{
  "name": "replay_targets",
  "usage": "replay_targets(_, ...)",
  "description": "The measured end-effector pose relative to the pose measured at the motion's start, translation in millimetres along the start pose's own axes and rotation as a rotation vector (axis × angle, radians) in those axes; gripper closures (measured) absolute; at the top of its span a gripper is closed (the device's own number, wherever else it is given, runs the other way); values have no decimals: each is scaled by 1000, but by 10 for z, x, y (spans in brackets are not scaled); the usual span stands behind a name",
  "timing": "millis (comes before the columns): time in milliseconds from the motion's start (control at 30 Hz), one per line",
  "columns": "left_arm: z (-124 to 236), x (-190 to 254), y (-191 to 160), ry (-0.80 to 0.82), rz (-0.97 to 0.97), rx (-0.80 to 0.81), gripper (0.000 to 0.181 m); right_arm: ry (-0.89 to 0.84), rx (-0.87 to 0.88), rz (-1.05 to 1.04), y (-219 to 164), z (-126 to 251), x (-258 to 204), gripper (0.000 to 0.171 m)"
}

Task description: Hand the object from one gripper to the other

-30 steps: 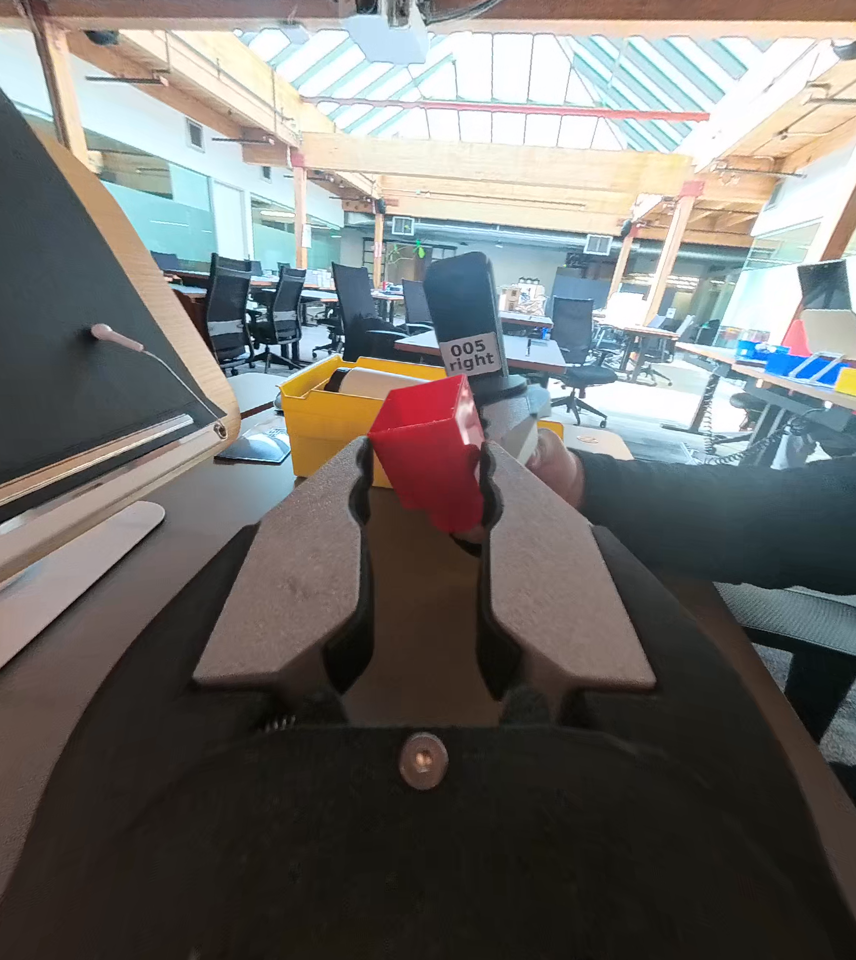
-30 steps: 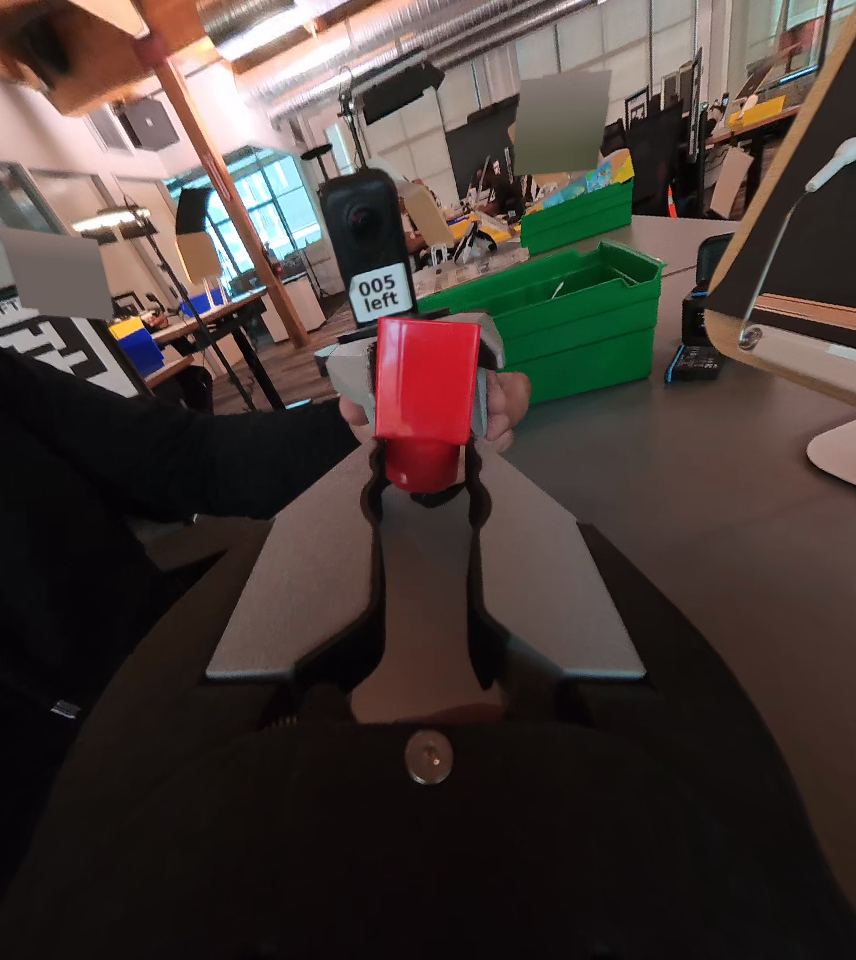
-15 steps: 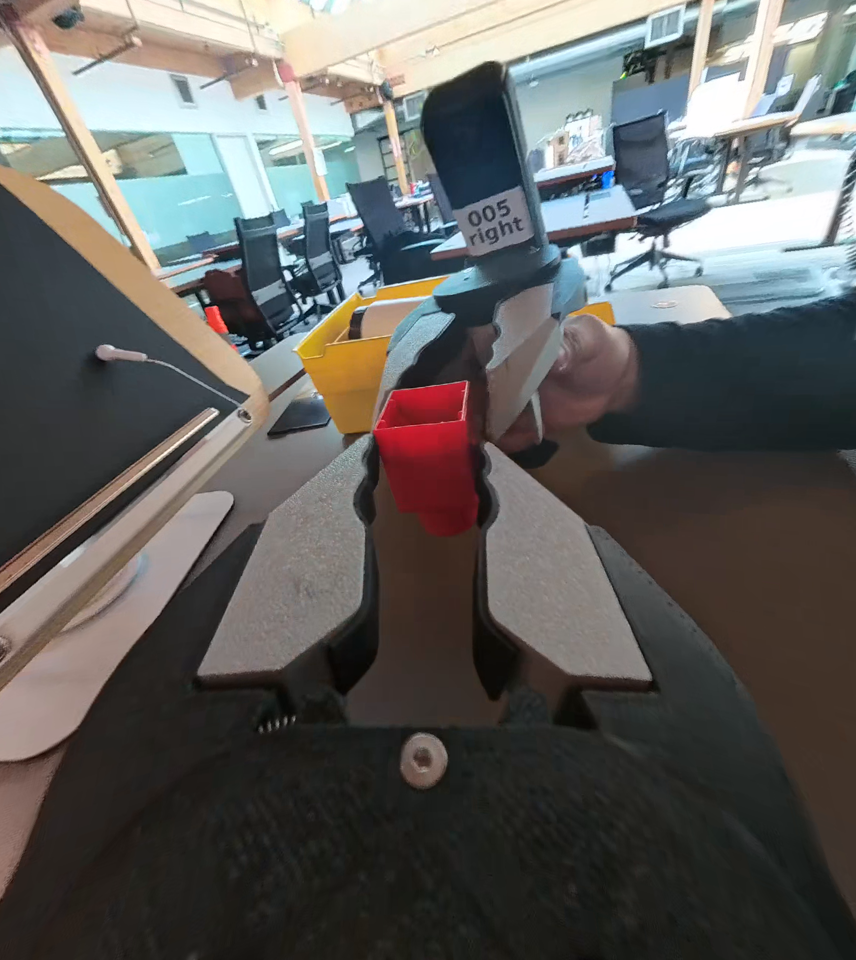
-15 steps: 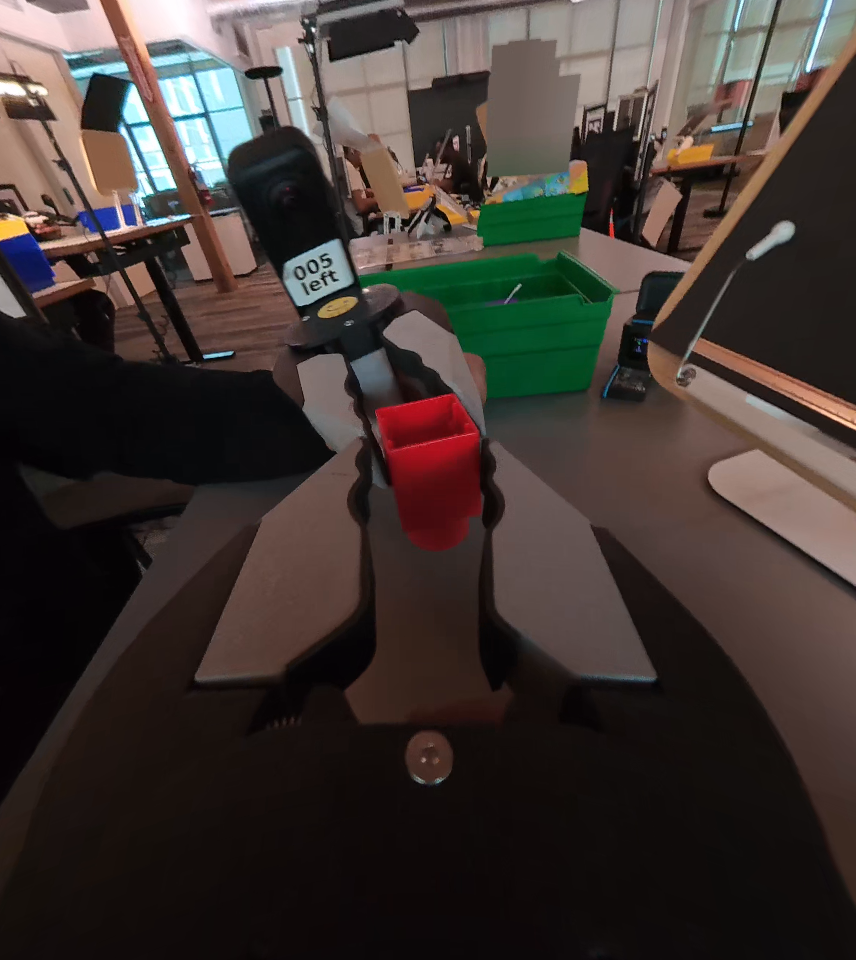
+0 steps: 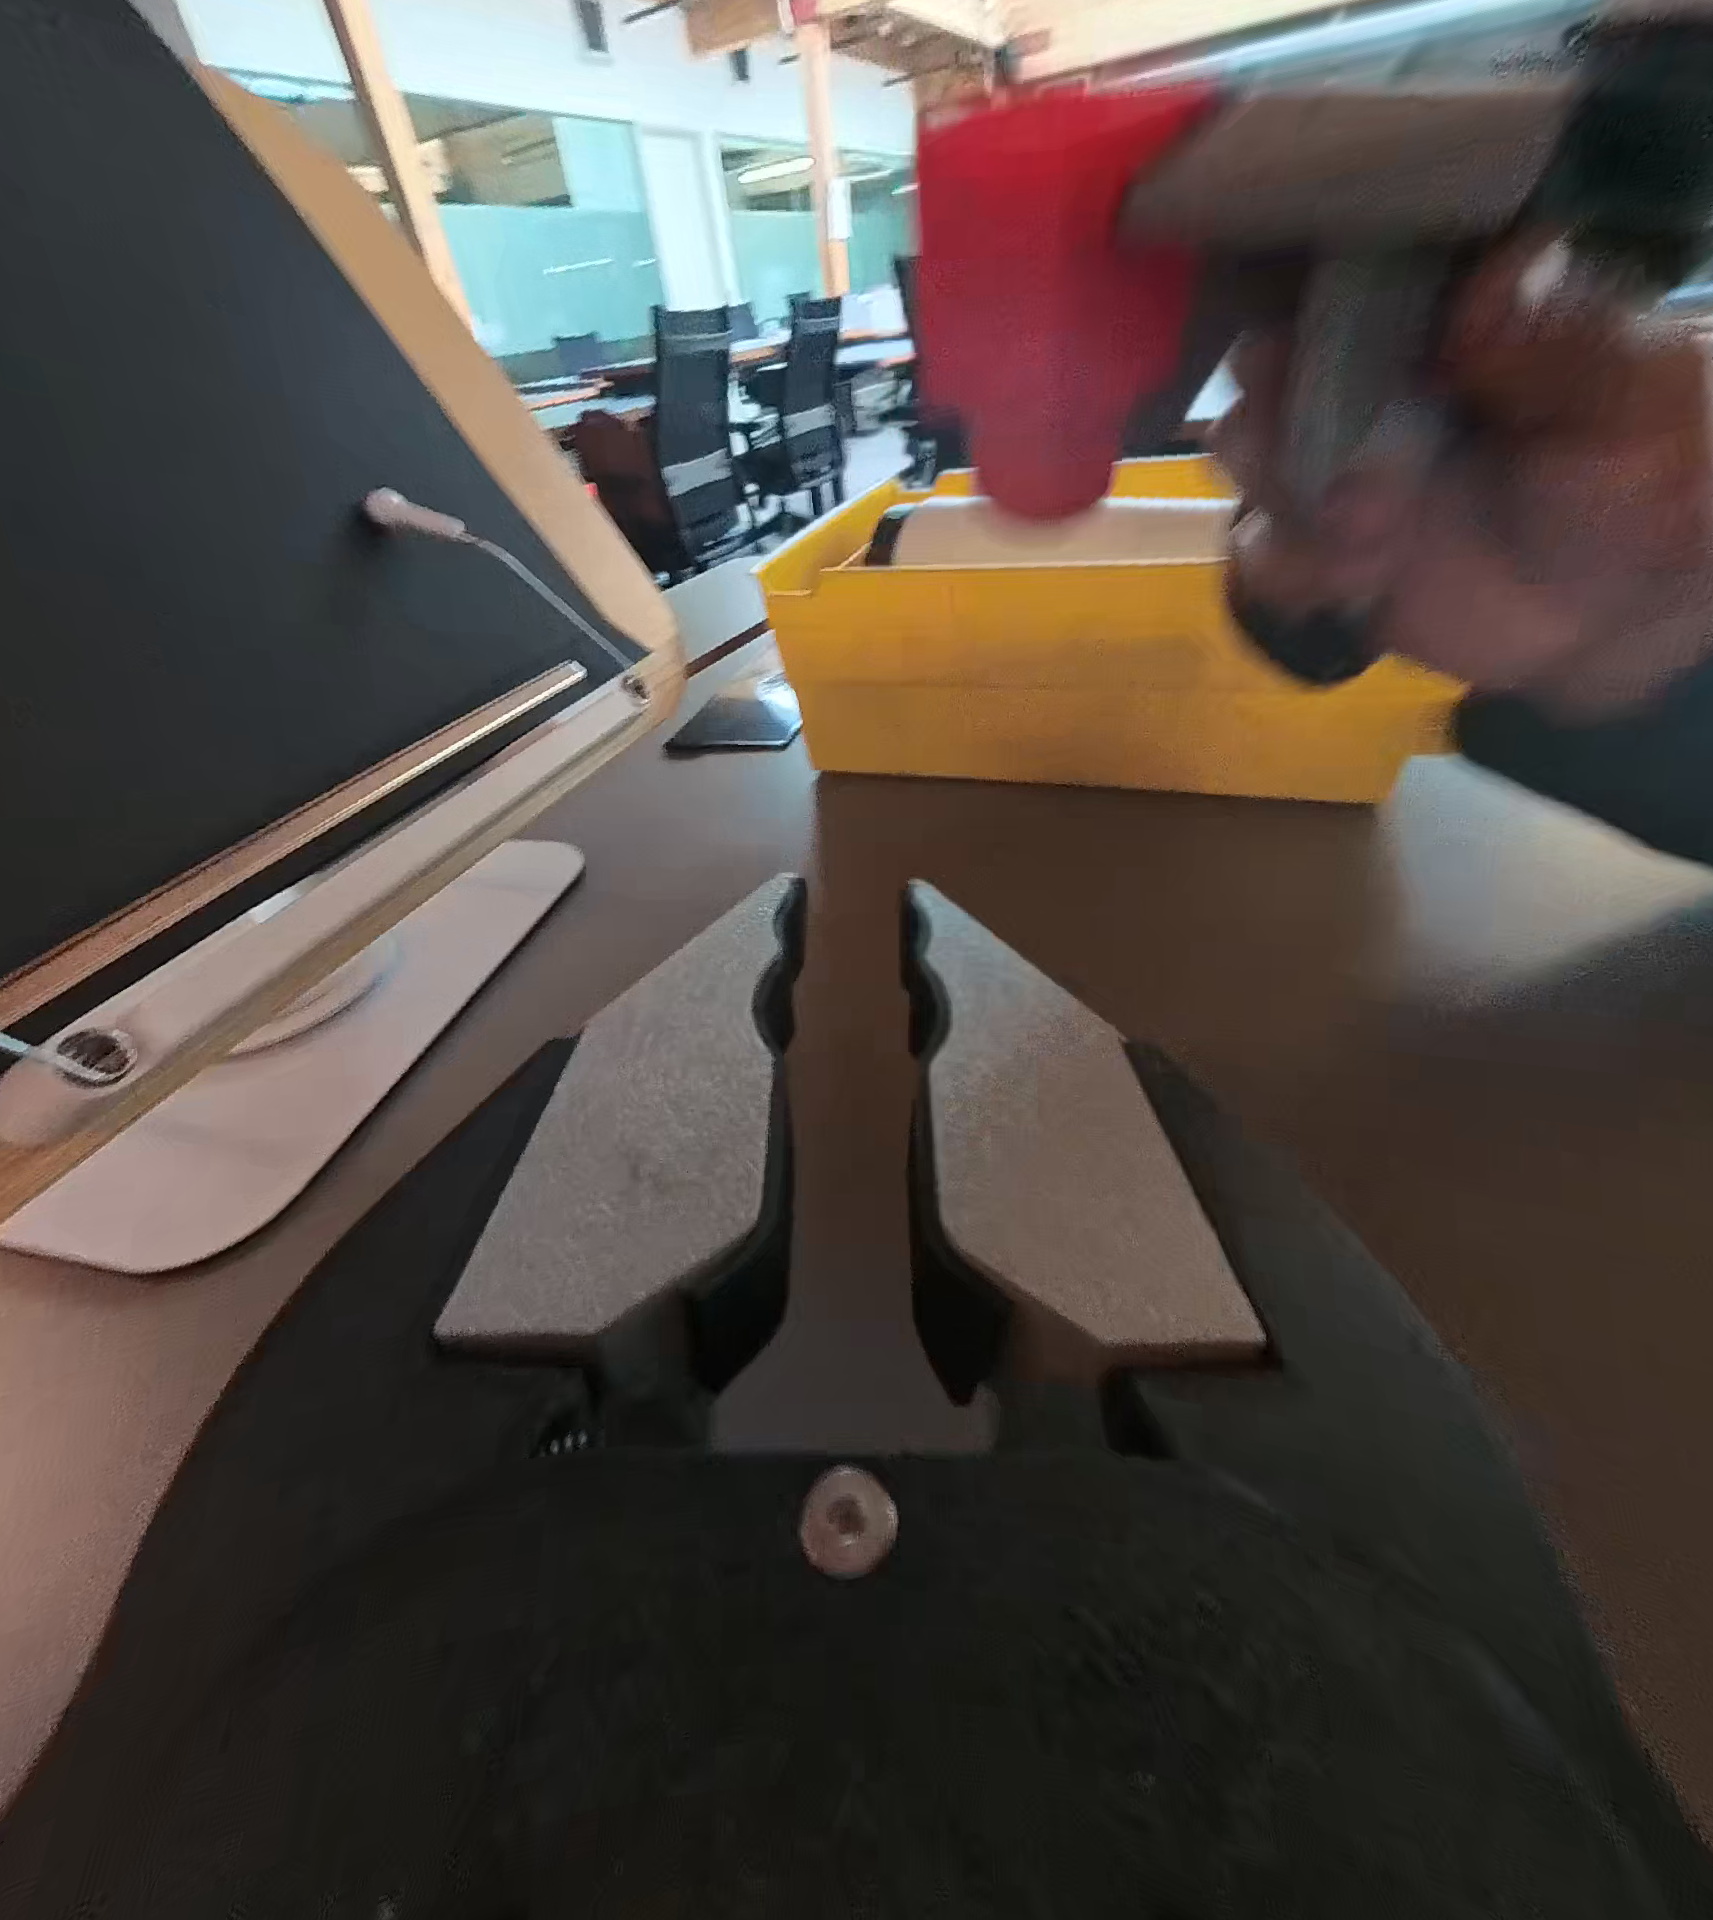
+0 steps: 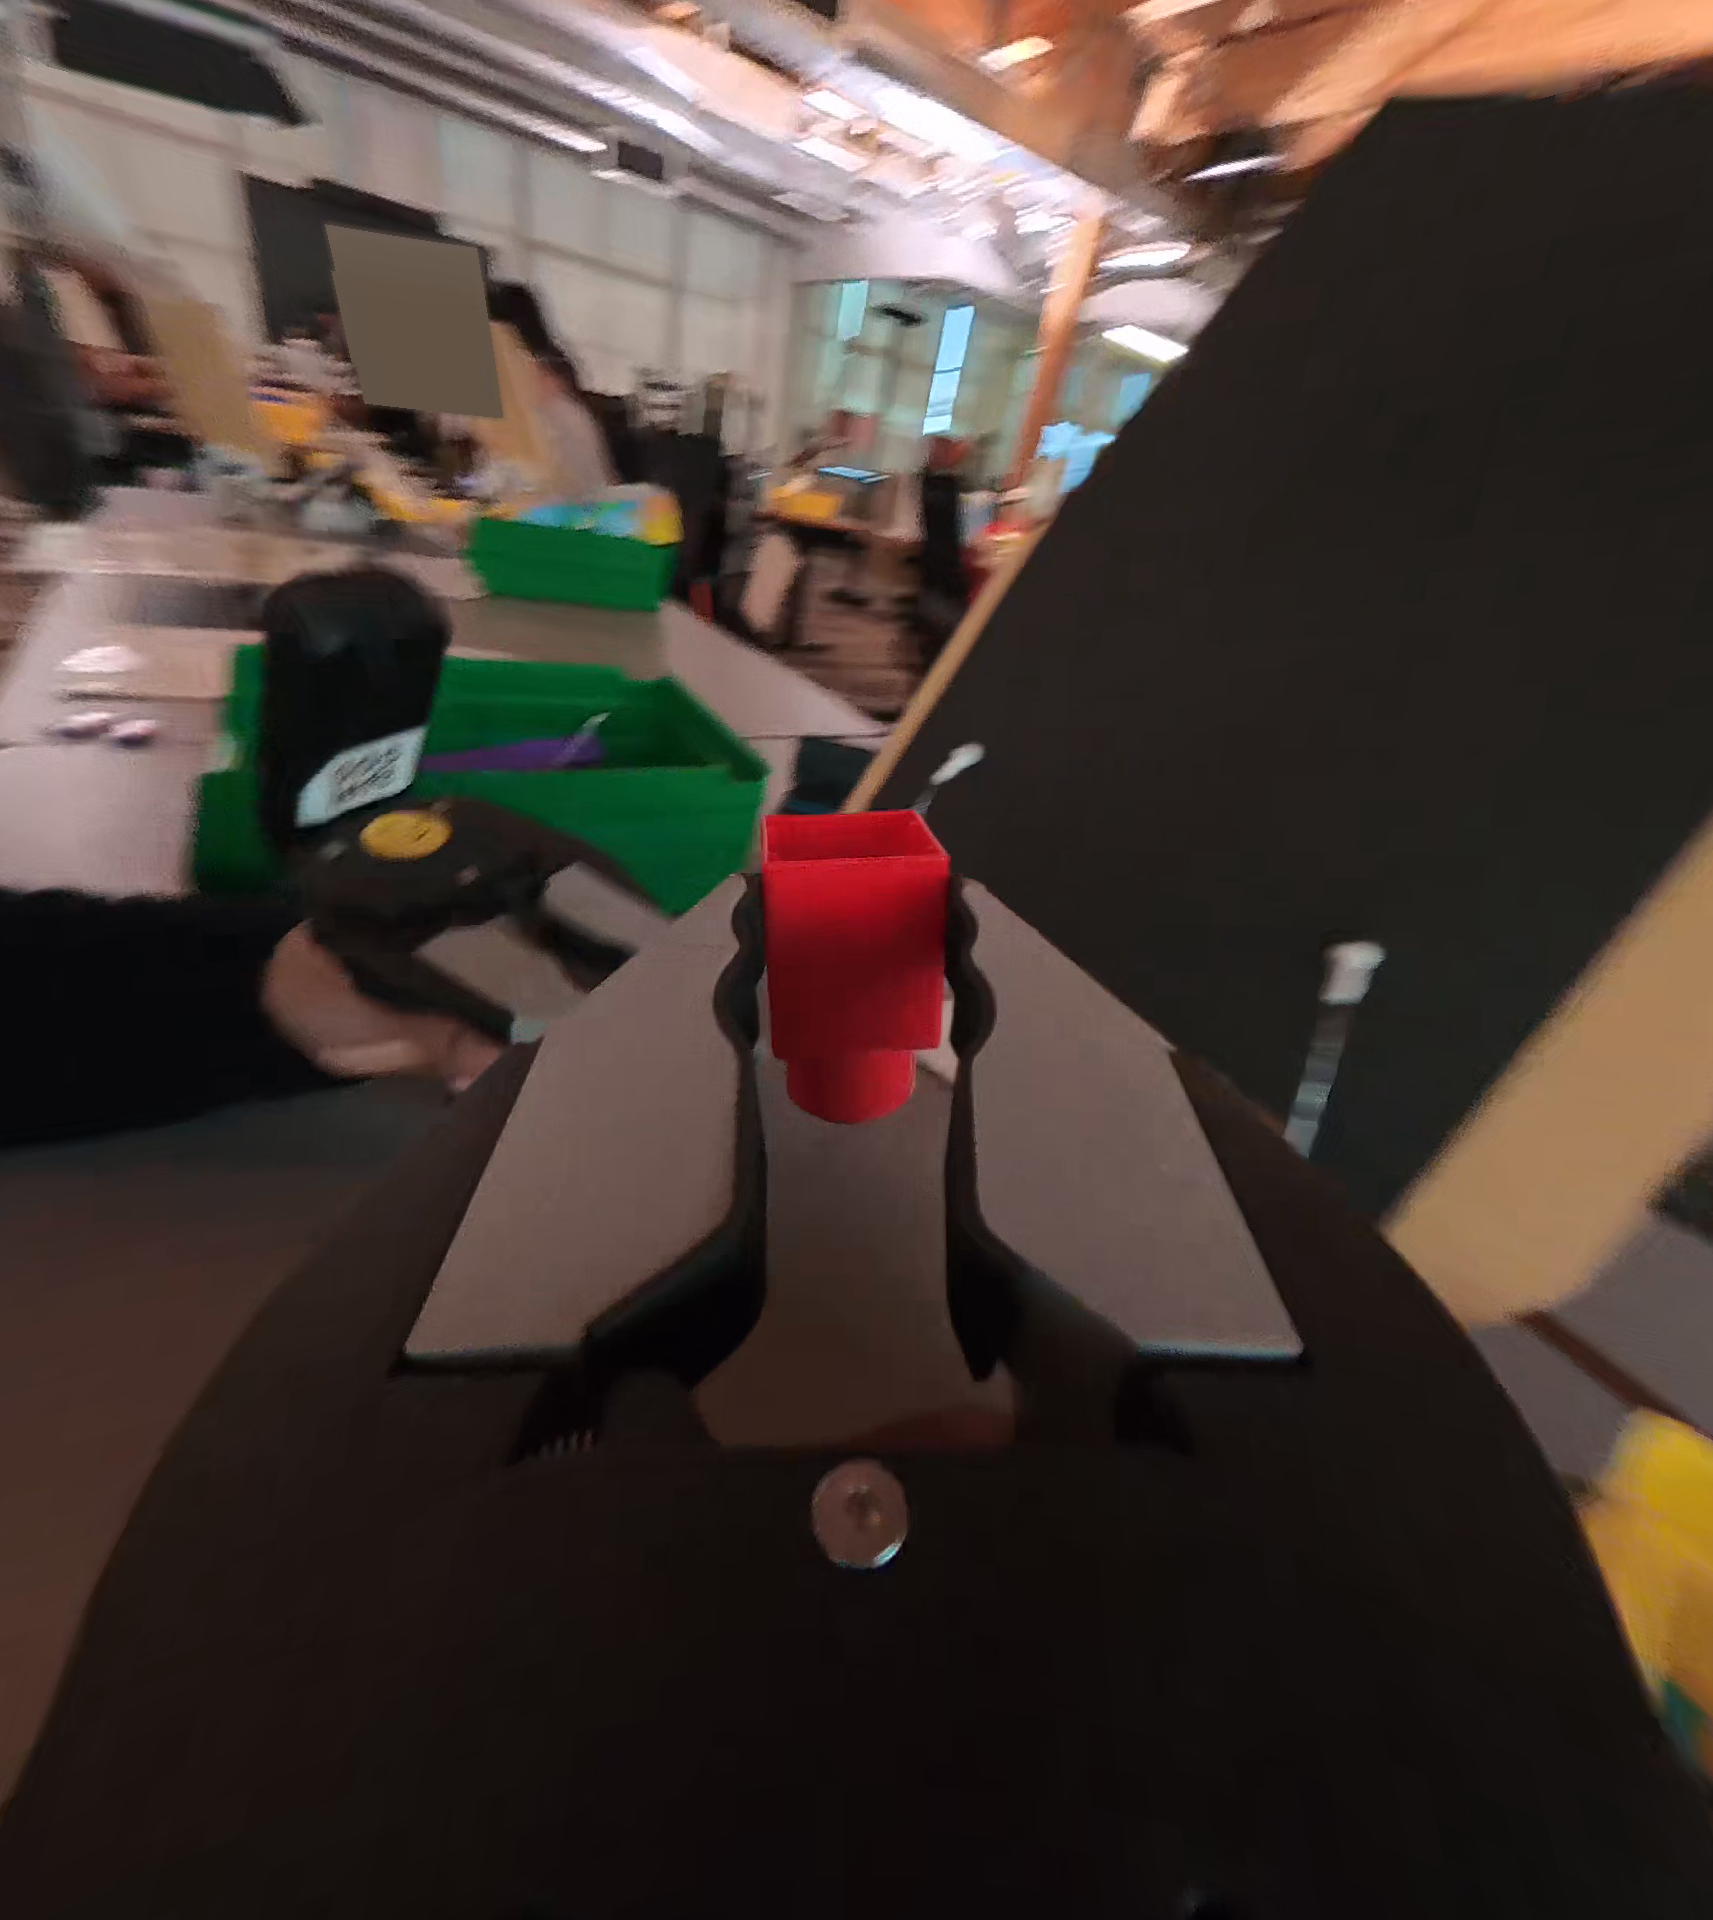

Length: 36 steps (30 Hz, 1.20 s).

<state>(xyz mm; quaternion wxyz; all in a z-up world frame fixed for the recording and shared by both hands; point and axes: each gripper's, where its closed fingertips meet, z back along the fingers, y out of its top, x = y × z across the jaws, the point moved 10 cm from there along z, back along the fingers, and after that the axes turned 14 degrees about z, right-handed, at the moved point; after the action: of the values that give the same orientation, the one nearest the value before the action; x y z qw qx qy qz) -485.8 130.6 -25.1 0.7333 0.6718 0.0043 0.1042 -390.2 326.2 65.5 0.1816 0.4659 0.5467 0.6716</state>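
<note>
Desk (image 5: 1454, 1039): dark top, bare under both tools. A big tilted monitor (image 5: 104, 468) stands along one side, close to the work; in the right wrist view its black back (image 6: 1403, 571) fills the space just beside the held piece.

Yellow bin (image 5: 1039, 686) sits on the desk ahead of the left tool, with a pale roll inside. Green bin (image 6: 623, 769) lies farther off in the right wrist view.

Right gripper (image 6: 852, 966): clamped on the red cup (image 6: 852, 935), fingers pressing its two flat sides, square mouth up, round stub below. In the left wrist view the cup (image 5: 1039, 291) hangs above the yellow bin, heavily blurred.

Left gripper (image 5: 852, 935): nothing in it, fingers drawn to a narrow gap, low over the desk.

Judgement: the pass looks done; the cup is with the right tool alone.

Risks:
- Blur suggests a fast swing. Smooth plastic walls gripped near the fingertips could slip or twist.
- The monitor edge is near; a wide arc could knock the cup loose.
- A drop here would likely land in or beside the yellow bin.
</note>
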Motion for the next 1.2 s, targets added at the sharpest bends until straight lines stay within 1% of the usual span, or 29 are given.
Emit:
replay_targets(67,-24,-34,-39,62,-23,-26,181,-198,-77,69,256,267,130,139)
replay_targets(167,-68,-36,-80,141,-63,-66,181,-425,-292,118,475,734,475,140)
replay_targets(233,-93,-17,-101,165,-81,-81,181,-537,-483,112,429,1028,783,140)
replay_targets(300,-120,11,-119,178,-109,-109,181,-606,-692,49,205,1262,1103,140)
replay_targets(400,-156,56,-148,205,-157,-147,181,-632,-953,-43,-305,1463,1441,139)
replay_targets(500,-172,95,-160,211,-177,-157,181,-562,-1109,-134,-776,1504,1540,139)
replay_targets(567,-176,99,-165,223,-182,-161,181,-588,-1160,-148,-909,1520,1572,138)
replay_targets(600,-175,94,-167,230,-182,-166,181,-600,-1163,-158,-891,1506,1571,132)
replay_targets(667,-168,82,-166,233,-180,-167,181,-575,-1070,-134,-711,1399,1511,118)
replay_targets(733,-162,72,-161,233,-175,-159,180,-581,-1026,-74,-494,1286,1465,123)
replay_targets(800,-161,65,-159,235,-171,-158,178,-556,-970,-47,-265,1126,1385,116)
replay_targets(867,-159,63,-161,239,-178,-158,178,-464,-814,-60,-25,876,1194,109)
replay_targets(967,-158,52,-162,250,-188,-156,178,-208,-492,-190,193,380,728,94)
replay_targets(1000,-154,45,-157,252,-186,-149,178,-126,-368,-231,208,204,546,90)
replay_targets(1033,-146,39,-146,250,-185,-130,178,-60,-263,-254,178,38,358,91)
replay_targets(1067,-133,35,-131,245,-183,-104,177,-3,-215,-260,91,-116,177,97)
replay_targets(1100,-117,24,-110,254,-179,-80,175,35,-228,-247,-37,-265,31,101)
replay_targets(1133,-99,5,-87,275,-173,-59,174,36,-278,-214,-189,-399,-66,100)
replay_targets(1200,-56,-35,-42,319,-167,-22,168,-45,-357,-158,-494,-604,-123,87)
